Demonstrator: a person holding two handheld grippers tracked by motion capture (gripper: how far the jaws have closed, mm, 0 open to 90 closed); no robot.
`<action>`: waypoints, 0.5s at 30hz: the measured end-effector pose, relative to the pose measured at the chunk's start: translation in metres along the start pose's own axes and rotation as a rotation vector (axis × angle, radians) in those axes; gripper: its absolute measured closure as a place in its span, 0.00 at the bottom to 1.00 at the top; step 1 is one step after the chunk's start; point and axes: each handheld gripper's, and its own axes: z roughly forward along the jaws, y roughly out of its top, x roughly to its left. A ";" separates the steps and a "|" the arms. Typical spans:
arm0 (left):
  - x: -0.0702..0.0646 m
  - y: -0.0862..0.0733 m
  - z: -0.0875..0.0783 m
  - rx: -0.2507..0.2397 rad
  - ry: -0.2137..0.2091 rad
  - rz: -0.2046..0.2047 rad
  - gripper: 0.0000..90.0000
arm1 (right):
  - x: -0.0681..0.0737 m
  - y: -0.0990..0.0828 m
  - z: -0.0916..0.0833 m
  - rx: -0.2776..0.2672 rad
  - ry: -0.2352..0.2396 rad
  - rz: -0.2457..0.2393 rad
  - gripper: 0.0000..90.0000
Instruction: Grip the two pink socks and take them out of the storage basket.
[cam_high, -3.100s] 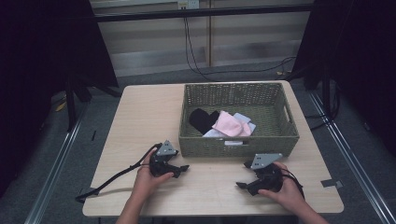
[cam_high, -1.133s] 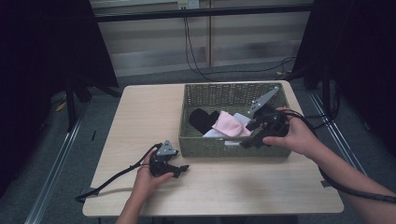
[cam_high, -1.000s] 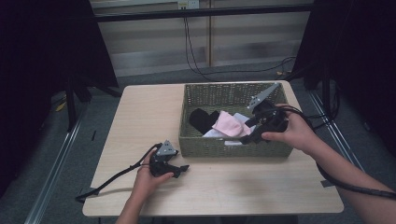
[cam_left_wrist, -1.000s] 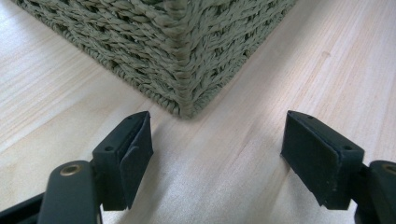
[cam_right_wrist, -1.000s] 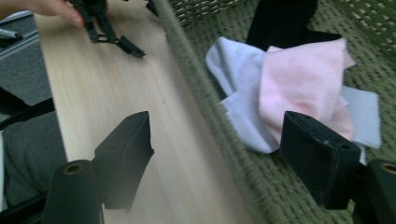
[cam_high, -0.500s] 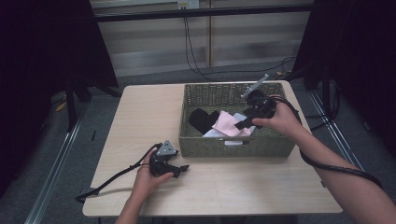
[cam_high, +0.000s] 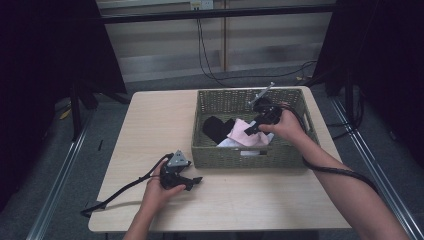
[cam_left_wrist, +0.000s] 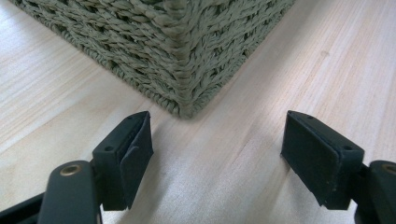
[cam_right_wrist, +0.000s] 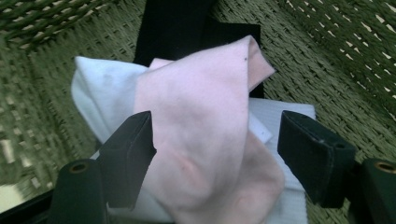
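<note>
Green woven basket (cam_high: 220, 155) on the table's right half, holding a crumpled pink cloth (cam_right_wrist: 205, 140) lying atop a white cloth (cam_right_wrist: 100, 93), a black cloth (cam_high: 216, 128) beside them at left

The right gripper (cam_high: 251, 129) is held wide-jawed inside the basket (cam_high: 250, 156); the left gripper (cam_high: 192, 182), jaws apart, is rested beside its near corner.

Dim, soft high view with black surroundings; the close views are evenly lit, blurring toward near edges.
</note>
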 end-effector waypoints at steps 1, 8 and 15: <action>0.000 0.000 0.000 0.000 0.000 0.000 0.27 | -0.001 0.001 0.003 0.000 0.002 0.003 0.30; 0.000 0.000 0.000 0.001 -0.002 0.002 0.27 | -0.001 0.009 0.020 0.004 0.018 0.009 0.29; 0.000 0.000 0.000 0.000 0.000 0.000 0.27 | 0.002 0.015 0.032 0.013 0.021 -0.020 0.63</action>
